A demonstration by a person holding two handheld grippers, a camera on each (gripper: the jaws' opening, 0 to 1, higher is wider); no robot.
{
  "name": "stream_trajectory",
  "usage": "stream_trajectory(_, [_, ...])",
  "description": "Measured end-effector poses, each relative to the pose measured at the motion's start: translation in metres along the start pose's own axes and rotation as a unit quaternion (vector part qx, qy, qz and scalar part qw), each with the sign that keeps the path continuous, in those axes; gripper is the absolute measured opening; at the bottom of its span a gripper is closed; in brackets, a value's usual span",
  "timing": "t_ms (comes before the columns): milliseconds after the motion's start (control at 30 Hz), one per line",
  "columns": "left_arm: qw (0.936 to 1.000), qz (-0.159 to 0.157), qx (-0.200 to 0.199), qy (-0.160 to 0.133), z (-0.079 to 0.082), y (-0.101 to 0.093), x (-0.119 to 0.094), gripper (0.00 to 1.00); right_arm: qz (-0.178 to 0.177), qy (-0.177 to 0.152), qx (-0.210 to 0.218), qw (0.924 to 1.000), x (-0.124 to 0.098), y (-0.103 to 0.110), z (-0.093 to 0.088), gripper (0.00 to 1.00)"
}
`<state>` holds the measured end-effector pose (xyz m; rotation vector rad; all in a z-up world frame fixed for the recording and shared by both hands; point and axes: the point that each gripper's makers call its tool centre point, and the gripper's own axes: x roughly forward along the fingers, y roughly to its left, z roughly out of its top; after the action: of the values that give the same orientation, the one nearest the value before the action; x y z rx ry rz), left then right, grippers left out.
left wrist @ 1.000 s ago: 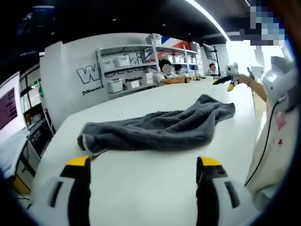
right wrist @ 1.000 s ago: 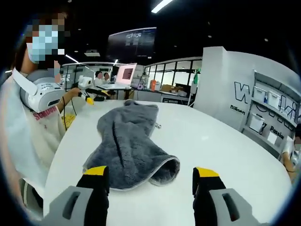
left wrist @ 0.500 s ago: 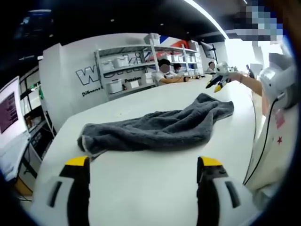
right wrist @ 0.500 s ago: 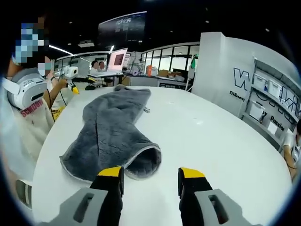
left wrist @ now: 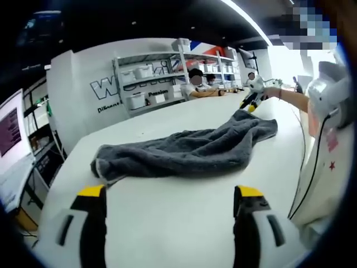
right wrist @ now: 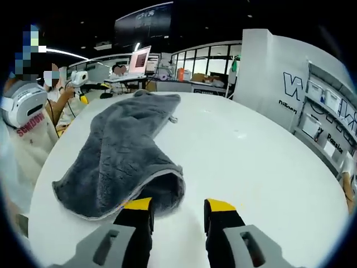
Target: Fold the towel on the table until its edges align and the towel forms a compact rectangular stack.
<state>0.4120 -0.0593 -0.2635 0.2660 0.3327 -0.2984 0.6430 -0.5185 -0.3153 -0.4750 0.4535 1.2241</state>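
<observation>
A grey towel (left wrist: 189,151) lies crumpled in a long strip across the white table (left wrist: 167,223). My left gripper (left wrist: 170,192) is open wide, just short of the towel's near end, with bare table between its yellow-tipped jaws. At the towel's far end the right gripper (left wrist: 250,102) hovers in a person's hand. In the right gripper view the towel (right wrist: 117,151) runs away to the left, its doubled-over end right in front of my right gripper (right wrist: 178,205). That gripper's jaws stand a narrow gap apart and hold nothing. The left gripper (right wrist: 83,92) shows at the towel's far end.
A person in a white top (right wrist: 25,120) stands at the table's long side (left wrist: 329,145). Shelves with white bins (left wrist: 145,84) line the wall beyond the table, where other people sit. A lit screen (right wrist: 139,58) stands behind the table (right wrist: 251,156), whose right half is bare.
My right gripper has come in low to the towel's doubled-over end and its jaws have narrowed. In the left gripper view the right gripper has dropped toward the towel; the left gripper's jaws stay wide.
</observation>
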Motion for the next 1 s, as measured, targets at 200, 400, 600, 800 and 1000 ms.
stream_trajectory(200, [1.0,-0.002,0.0,0.006,-0.004,-0.002,0.0,0.99,0.014,0.0,0.013,0.9998,0.009,-0.001,-0.005,0.31])
stream_trajectory(400, [1.0,-0.003,-0.004,0.0,-0.003,-0.003,0.0,0.99,0.029,0.002,0.025,0.9993,0.02,0.0,-0.011,0.28])
stream_trajectory(600, [1.0,-0.002,-0.002,0.004,-0.004,-0.002,-0.001,0.99,0.046,0.002,0.025,0.9986,0.025,0.005,-0.01,0.14])
stream_trajectory(800, [1.0,0.001,-0.008,-0.002,-0.006,0.0,-0.003,0.99,0.051,0.008,0.009,0.9986,0.026,0.006,-0.01,0.04])
stream_trajectory(1000, [0.9999,0.004,-0.01,0.009,-0.013,0.004,-0.004,0.97,0.046,0.007,0.007,0.9989,0.022,0.008,-0.007,0.03])
